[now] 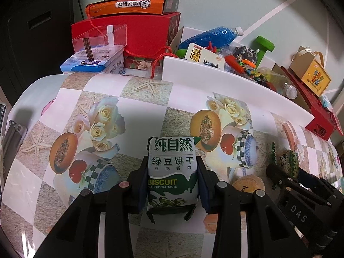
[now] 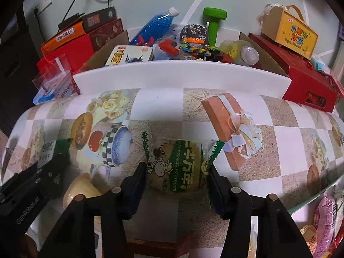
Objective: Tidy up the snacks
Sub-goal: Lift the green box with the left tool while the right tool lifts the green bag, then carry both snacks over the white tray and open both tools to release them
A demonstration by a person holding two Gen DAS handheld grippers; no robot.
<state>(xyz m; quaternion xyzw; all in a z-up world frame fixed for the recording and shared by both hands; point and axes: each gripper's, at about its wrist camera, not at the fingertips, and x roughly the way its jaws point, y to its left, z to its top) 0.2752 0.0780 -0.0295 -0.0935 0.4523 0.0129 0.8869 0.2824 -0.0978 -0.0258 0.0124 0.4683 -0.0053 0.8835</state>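
The left claw (image 1: pixel 173 185) clamps a green-and-white biscuit packet (image 1: pixel 172 169), hiding its sides; the right claw (image 2: pixel 177 179) clamps a crinkled clear cow-print snack packet (image 2: pixel 178 167).

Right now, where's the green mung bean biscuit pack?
The biscuit pack is clamped in the left gripper, low centre in the left wrist view, above the patterned tablecloth, left of the right gripper.

Left gripper (image 1: pixel 173 172) angled steeply down, both pads pressed flat against the sides of a biscuit packet (image 1: pixel 173 172), holding it upright. Right gripper (image 2: pixel 178 172) tilted down just beside it, its jaws narrowed onto a cow-print snack packet (image 2: pixel 178 167), pads touching both ends.
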